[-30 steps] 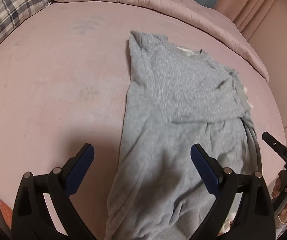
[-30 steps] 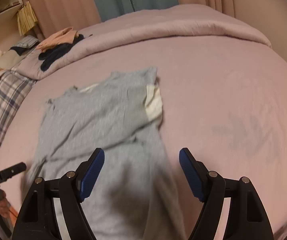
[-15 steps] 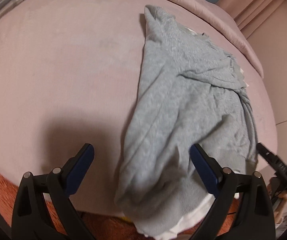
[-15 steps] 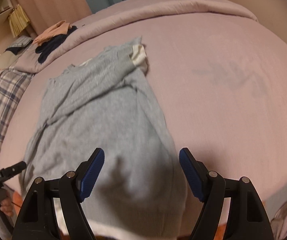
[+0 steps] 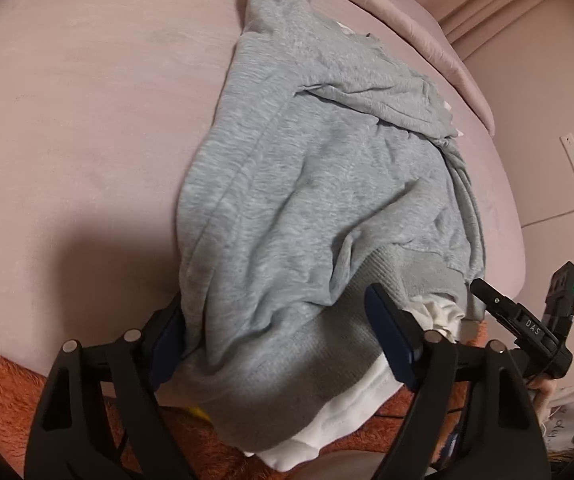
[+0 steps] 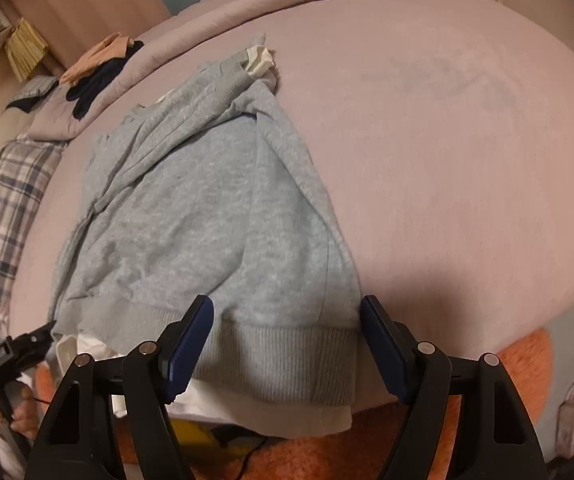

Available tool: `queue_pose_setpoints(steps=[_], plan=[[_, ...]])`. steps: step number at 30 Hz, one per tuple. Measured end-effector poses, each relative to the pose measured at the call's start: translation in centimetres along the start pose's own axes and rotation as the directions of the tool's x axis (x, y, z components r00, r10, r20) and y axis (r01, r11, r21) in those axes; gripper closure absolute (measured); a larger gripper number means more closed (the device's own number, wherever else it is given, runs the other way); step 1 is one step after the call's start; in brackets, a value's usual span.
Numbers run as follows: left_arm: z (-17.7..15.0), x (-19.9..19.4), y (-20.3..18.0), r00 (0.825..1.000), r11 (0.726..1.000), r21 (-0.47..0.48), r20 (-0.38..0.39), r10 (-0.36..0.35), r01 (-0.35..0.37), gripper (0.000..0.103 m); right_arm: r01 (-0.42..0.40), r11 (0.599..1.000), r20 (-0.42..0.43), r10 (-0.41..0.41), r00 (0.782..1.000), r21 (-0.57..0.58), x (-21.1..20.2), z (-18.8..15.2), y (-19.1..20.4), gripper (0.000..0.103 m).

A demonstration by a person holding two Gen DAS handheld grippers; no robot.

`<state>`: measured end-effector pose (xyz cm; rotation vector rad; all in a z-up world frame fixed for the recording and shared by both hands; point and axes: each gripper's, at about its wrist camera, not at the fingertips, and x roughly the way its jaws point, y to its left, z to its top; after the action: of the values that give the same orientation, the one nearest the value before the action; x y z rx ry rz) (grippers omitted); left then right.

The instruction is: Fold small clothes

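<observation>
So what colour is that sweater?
Light grey sweater with a white layer at the hem; clearest in the right wrist view.

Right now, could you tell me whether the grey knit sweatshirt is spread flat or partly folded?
Partly folded: the grey knit sweatshirt has its sleeves laid over the body, rumpled, with its hem hanging off the bed.

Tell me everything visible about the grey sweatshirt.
The grey sweatshirt is a soft heathered knit with a ribbed hem, a white layer showing beneath the hem and at one cuff. It lies rumpled on the pink bed, a sleeve folded across, its hem overhanging the near edge between each gripper's open jaws.
</observation>
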<state>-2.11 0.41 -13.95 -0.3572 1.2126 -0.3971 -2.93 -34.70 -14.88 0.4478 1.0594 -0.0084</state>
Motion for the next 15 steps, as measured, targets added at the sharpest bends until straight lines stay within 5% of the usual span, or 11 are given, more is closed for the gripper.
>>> queue_pose_setpoints(steps=[5, 8, 11, 12, 15], plan=[[0.0, 0.6, -0.6, 0.999, 1.0, 0.01, 0.038, -0.005, 0.004, 0.044, 0.022, 0.997, 0.011, -0.021, 1.0, -0.068, 0.8, -0.7, 1.5, 0.026], [-0.3, 0.6, -0.7, 0.996, 0.999, 0.008, 0.08, 0.031, -0.032, 0.07, 0.013, 0.996, 0.04, -0.009, 0.999, -0.093, 1.5, -0.8, 2.1, 0.028], [-0.4, 0.4, -0.1, 0.996, 0.999, -0.046, 0.084, -0.023, 0.027, 0.085, 0.034, 0.991, 0.068, -0.025, 0.997, -0.129, 1.8, -0.5, 2.7, 0.049], [-0.5, 0.1, 0.0, 0.996, 0.998, -0.054, 0.089, -0.03, 0.034, 0.087, 0.026, 0.991, 0.068, -0.017, 0.998, -0.134, 1.8, -0.4, 2.8, 0.067], [-1.0, -1.0, -0.2, 0.993, 0.998, -0.051, 0.108, -0.043, 0.049, 0.09, -0.024, 0.992, 0.043, 0.03, 0.999, -0.123, 1.8, 0.1, 2.8, 0.073]])
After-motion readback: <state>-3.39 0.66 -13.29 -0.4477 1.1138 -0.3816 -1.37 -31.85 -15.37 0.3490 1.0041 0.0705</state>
